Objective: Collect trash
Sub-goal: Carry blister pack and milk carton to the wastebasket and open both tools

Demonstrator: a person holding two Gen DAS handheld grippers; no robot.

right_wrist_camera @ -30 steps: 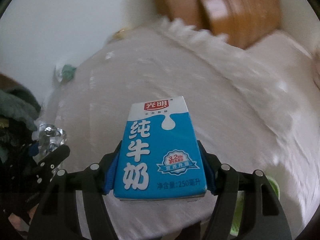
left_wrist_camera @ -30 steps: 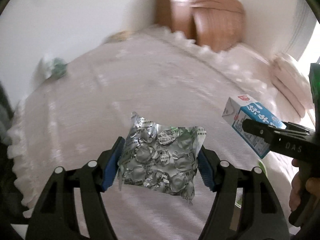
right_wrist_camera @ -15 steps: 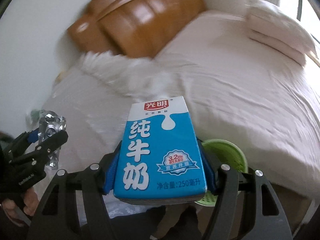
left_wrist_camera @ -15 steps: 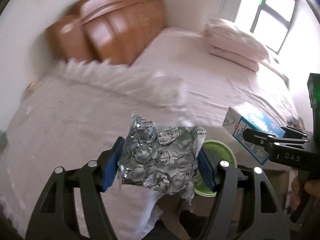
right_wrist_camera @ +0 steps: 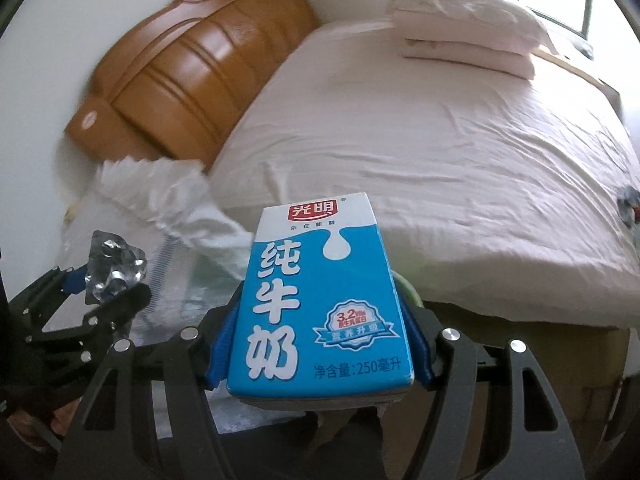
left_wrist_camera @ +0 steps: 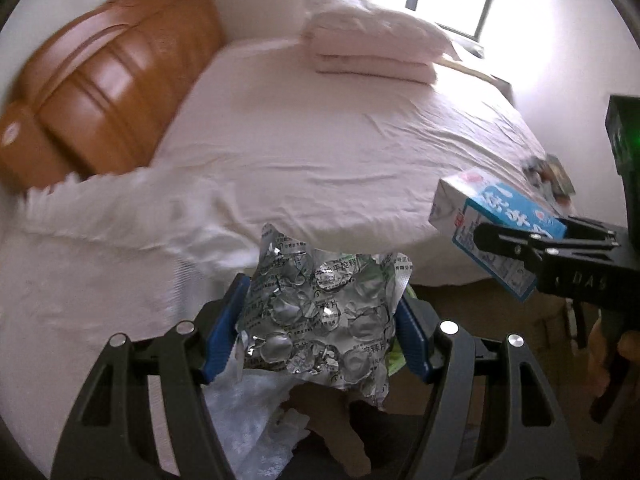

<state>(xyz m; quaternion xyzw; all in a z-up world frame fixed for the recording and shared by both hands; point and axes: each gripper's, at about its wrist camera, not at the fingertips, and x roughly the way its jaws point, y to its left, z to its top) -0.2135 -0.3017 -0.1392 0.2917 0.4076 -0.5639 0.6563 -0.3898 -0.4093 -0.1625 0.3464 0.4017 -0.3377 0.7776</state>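
My left gripper point(left_wrist_camera: 322, 328) is shut on a crumpled silver blister pack point(left_wrist_camera: 320, 312), held by its edges between the blue pads. In the right wrist view that gripper point(right_wrist_camera: 106, 286) and the blister pack point(right_wrist_camera: 114, 266) show at the lower left. My right gripper point(right_wrist_camera: 320, 340) is shut on a blue and white milk carton point(right_wrist_camera: 320, 304), upright between its pads. From the left wrist view the milk carton point(left_wrist_camera: 496, 236) and the right gripper point(left_wrist_camera: 504, 248) hang at the right, over the bed's near edge. A green bin rim point(right_wrist_camera: 408, 290) peeks out behind the carton.
A bed with a pale pink sheet point(left_wrist_camera: 340, 140) fills the middle, with a brown headboard point(left_wrist_camera: 104, 92) at the left and folded pillows point(left_wrist_camera: 372, 40) at the back. A white lace-trimmed cloth point(left_wrist_camera: 120, 240) covers the surface at the left. Small items point(left_wrist_camera: 550, 176) lie at the bed's right edge.
Both grippers swung sideways from the white cloth-covered surface toward the bed, each keeping its item. The headboard, pillows and window came into view, and a green bin appeared below.
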